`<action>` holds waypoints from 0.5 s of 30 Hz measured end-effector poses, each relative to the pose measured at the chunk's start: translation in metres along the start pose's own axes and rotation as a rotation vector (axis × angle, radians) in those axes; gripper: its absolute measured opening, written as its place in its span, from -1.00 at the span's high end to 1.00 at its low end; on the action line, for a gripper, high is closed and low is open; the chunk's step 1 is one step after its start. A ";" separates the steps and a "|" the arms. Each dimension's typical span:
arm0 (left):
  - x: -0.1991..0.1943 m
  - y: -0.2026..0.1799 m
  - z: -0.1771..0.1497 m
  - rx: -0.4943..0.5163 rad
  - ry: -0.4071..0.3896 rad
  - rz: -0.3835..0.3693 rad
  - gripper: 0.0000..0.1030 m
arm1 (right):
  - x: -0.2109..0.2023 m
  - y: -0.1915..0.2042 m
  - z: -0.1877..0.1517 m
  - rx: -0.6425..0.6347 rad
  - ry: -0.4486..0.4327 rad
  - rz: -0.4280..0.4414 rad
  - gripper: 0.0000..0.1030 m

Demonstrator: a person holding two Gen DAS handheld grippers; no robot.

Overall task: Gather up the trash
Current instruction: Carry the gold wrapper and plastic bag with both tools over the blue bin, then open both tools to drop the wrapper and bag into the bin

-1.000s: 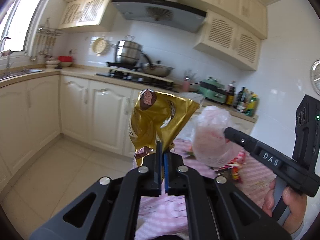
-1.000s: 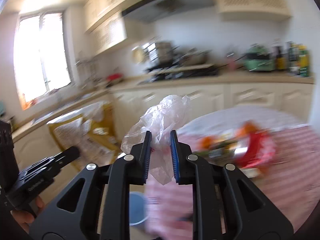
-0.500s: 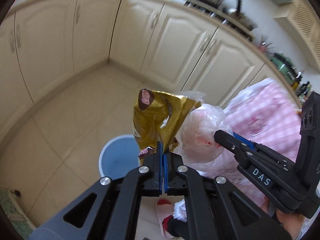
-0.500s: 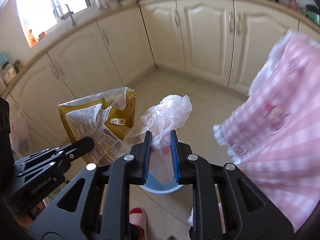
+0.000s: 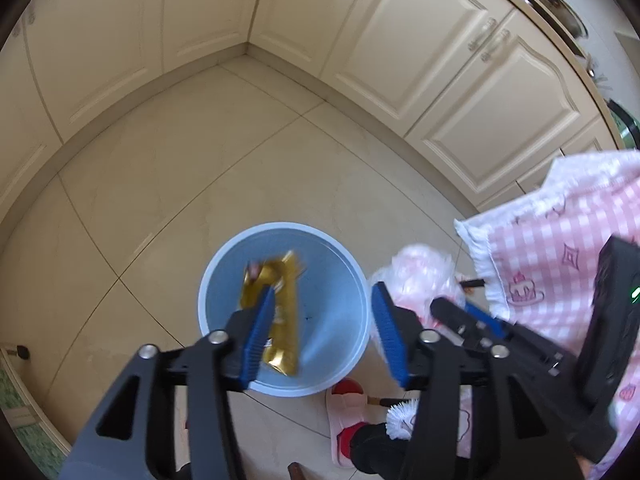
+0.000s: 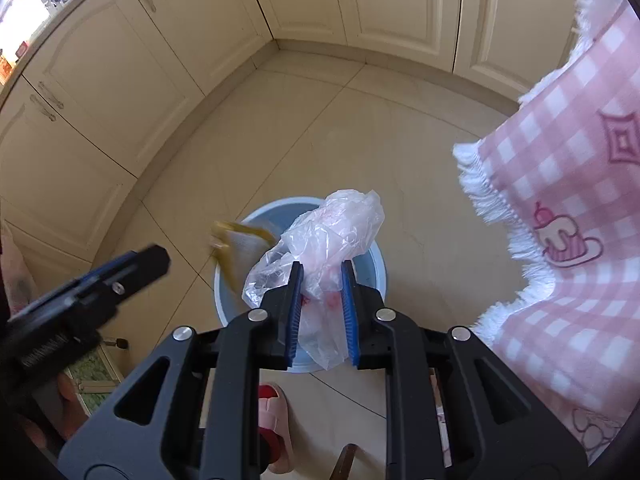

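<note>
Hanging over the blue bin (image 5: 224, 272), the left hand-held gripper (image 5: 322, 334) has just been opening, its jaws apart with nothing pressed between them, the gold wrapper (image 5: 280, 312) blurred below; the right hand-held gripper (image 6: 320, 312) clamps a clear plastic bag (image 6: 332, 232).

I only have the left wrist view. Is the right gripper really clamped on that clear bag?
Observer: Yes. The right wrist view shows the right gripper with both blue pads pressed on the clear plastic bag.
Operator: Is the bag over the bin?
Observer: It seems so. From there the bag overlaps the opening of the blue bin.
Operator: Anything beside it?
Observer: The gold wrapper shows blurred at the bin's left rim.
</note>
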State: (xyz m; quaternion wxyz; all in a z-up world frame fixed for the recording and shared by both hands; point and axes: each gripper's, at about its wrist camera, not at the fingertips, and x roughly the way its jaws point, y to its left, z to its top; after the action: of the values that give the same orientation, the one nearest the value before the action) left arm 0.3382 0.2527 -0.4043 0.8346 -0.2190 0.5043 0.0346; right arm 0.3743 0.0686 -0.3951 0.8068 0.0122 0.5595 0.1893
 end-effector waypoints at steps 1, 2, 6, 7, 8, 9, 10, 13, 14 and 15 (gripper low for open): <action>0.001 0.001 0.000 -0.008 0.002 0.007 -0.08 | 0.002 0.001 0.000 0.000 0.006 0.002 0.63; 0.003 0.002 0.001 -0.014 0.011 0.020 -0.08 | 0.004 0.002 0.000 -0.003 0.010 0.003 0.63; 0.008 0.012 -0.003 -0.026 0.039 0.054 -0.16 | 0.003 0.009 -0.003 -0.010 0.011 0.009 0.63; 0.007 0.015 -0.005 -0.028 0.042 0.063 -0.16 | 0.005 0.012 -0.003 -0.013 0.012 0.012 0.63; 0.006 0.017 -0.006 -0.027 0.043 0.072 -0.16 | 0.008 0.015 -0.003 -0.014 0.012 0.013 0.63; 0.006 0.021 -0.005 -0.025 0.045 0.079 -0.17 | 0.009 0.018 -0.002 -0.016 0.013 0.016 0.63; 0.005 0.023 -0.005 -0.023 0.047 0.088 -0.17 | 0.011 0.019 -0.002 -0.017 0.013 0.018 0.63; 0.005 0.027 -0.004 -0.032 0.049 0.098 -0.19 | 0.018 0.026 0.003 -0.024 0.013 0.023 0.62; 0.004 0.030 -0.003 -0.040 0.048 0.100 -0.20 | 0.019 0.028 0.004 -0.024 0.013 0.025 0.62; 0.005 0.031 -0.003 -0.045 0.047 0.104 -0.20 | 0.019 0.027 0.003 -0.023 0.013 0.028 0.62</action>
State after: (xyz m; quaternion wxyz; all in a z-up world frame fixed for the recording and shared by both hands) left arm 0.3293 0.2785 -0.4198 0.8144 -0.2121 0.5335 0.0841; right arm 0.3751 0.1005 -0.4040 0.8005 0.0096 0.5623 0.2070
